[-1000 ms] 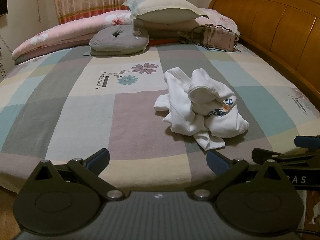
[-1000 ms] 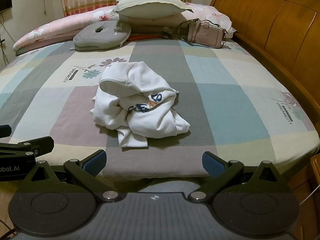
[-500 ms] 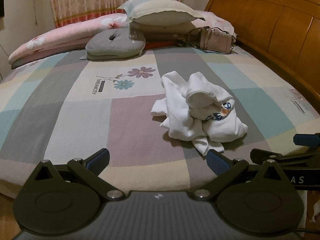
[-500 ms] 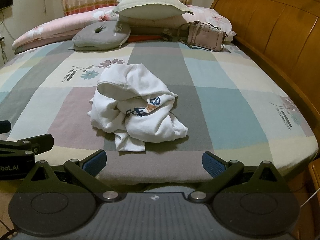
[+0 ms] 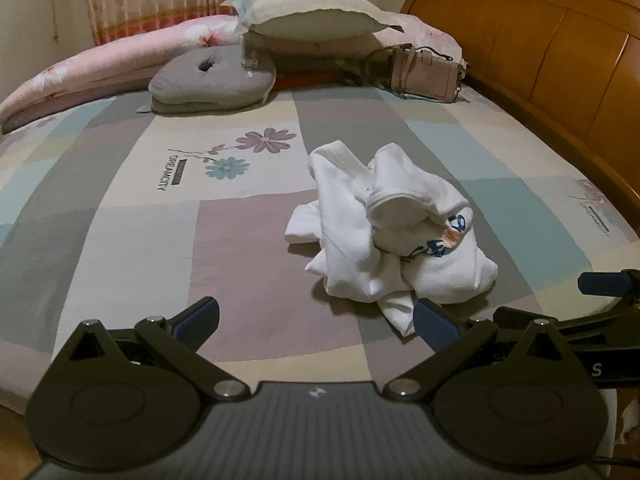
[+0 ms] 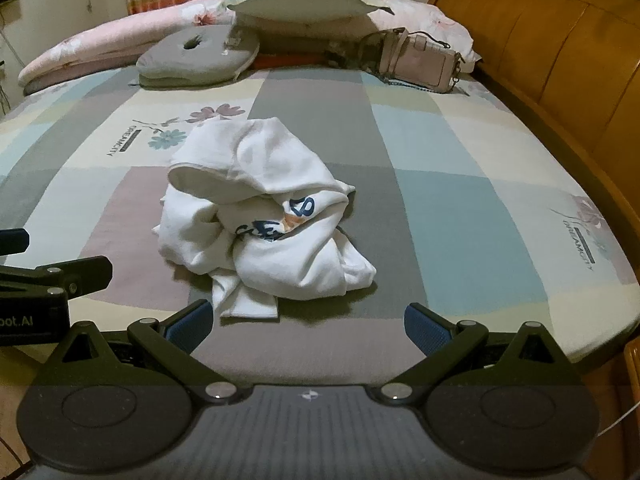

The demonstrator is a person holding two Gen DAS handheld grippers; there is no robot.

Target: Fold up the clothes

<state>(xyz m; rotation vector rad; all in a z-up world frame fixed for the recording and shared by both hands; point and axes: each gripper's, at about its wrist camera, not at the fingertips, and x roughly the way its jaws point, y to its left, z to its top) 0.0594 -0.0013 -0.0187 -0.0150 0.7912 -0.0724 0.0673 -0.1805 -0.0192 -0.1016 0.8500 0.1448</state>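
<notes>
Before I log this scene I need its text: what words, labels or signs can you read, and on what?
"DREAMCITY": printed beside the flowers on the checked pastel bedsheet, and again near its right edge.
"oot.AI": cut-off marking on the black left gripper.
"S": cut-off marking on the black right gripper.
Blue lettering on the crumpled white sweatshirt: folded over, unreadable.

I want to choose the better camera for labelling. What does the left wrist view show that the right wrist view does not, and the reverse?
Only the left wrist view shows the right gripper from the side, at its right edge. Only the right wrist view shows the left gripper from the side, and a second printed logo near the headboard clearly. Both show the crumpled white garment, grey cushion, pink handbag and open jaws.
</notes>
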